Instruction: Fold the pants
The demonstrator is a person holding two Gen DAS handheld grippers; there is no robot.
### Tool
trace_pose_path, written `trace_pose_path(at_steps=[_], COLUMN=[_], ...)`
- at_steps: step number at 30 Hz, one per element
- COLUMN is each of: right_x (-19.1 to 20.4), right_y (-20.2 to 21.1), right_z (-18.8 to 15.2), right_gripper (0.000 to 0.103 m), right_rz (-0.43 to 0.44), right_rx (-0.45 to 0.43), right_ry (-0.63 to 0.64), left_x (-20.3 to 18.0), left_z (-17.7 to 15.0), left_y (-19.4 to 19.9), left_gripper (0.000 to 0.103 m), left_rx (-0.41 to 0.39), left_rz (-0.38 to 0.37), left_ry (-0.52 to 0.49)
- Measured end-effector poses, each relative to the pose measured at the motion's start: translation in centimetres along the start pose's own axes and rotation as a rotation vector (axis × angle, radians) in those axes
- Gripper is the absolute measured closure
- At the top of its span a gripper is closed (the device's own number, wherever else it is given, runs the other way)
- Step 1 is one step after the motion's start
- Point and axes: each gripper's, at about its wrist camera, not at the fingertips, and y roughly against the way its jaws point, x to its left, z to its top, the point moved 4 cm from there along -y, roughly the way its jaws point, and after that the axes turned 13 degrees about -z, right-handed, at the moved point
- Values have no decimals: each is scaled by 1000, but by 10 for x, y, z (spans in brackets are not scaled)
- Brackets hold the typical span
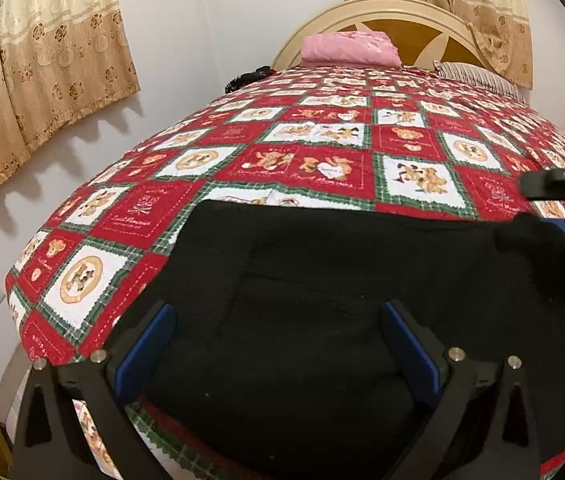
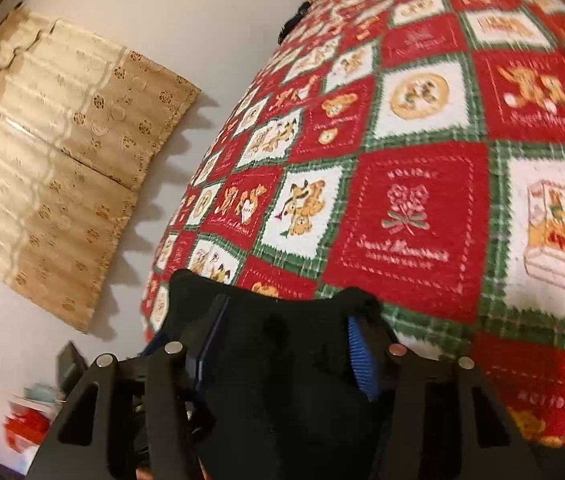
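Cream walls and gold floral curtains (image 1: 38, 64) frame a bed covered by a red, white and green patchwork quilt (image 1: 322, 152), with a folded pink cloth (image 1: 348, 49) near the wooden headboard (image 1: 414, 28). Black pants (image 1: 322, 280) lie bunched on the quilt's near end, close to the bed's foot.

In the left wrist view the left tongs (image 1: 278, 340) stand wide, their blue pads (image 1: 148, 344) on either side of a mound of pants with no squeeze visible; the fabric sits between them but is not pinched. In the right wrist view the right tongs (image 2: 282, 344) have a thick wad of the same black cloth (image 2: 278, 360) between their pads (image 2: 360, 360), and the pads appear to press into it, so they are judged to be holding the pants. That view is blurred, so how firmly is hard to say.

The step in hand looks like taking hold of the garment on both sides before laying it flat. To do it well, the left tongs should probably close on a single edge or hem rather than the heaped middle, since a grab through several layers would drag a lump instead of spreading it. The right hold looks bulky; a slip seems possible if it is pulled sharply. Drawing the two holds apart gently, low over the quilt, should smooth the cloth without snagging the quilt beneath.
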Motion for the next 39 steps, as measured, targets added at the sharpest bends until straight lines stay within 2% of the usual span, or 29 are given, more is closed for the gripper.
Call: trace_pose_path(at_steps=[3,4,6,8,9,11,12,14,15,17,20,22,25,27,28,30,32,37,39], right_x=[-25,-42,-84,-134,-152,-190,-211,-251,-261,-281,-288,-289,-293,-294,-290,-280,-262,-219,-206], right_y=[55,81,128,182,202,237,251,266,268,265,260,259,259,266,274,290,315,373,396], right_z=[14,20,28,32,32,31,31,31,31,33,39,36,35,33,31,24,13,-31,-59], right_gripper=[45,45,45,45,45,45,45,45,45,45,45,47,75,91,97,97,97,97,97], right_rz=[-182,-252,-461,-759,-872,-1063,-1139,-1239,-1259,-1282,-1337,-1328,-1338,-1290,-1240,-1120,-982,-780,-721], right_rx=[-137,-196,-285,-367,-398,-433,-422,-376,-354,-299,-241,-241,-215,-214,-235,-293,-389,-604,-692], right_ry=[0,-38,-153,-275,-314,-416,-472,-557,-575,-586,-540,-569,-564,-549,-545,-547,-535,-514,-508], left_x=[0,-1,-1,-1,-1,-1,-1,-1,-1,-1,-1,-1,0,-1,-1,-1,-1,-1,-1], left_z=[0,0,0,0,0,0,0,0,0,0,1,1,1,1,1,1,1,2,1], left_y=[0,0,1,1,1,1,1,1,1,1,1,1,1,1,1,1,1,0,0], left_gripper=[0,0,0,0,0,0,0,0,0,0,0,0,0,0,0,0,0,0,0], left_rx=[0,0,-1,-2,-2,-3,-1,0,1,0,1,1,1,0,0,1,1,5,4], left_rz=[-3,-3,-3,-3,-2,-2,-2,-3,-3,-1,1,1,0,0,1,1,1,7,9], left_ry=[2,3,4,4,4,4,4,4,5,6,6,6,6,5,6,7,7,10,11])
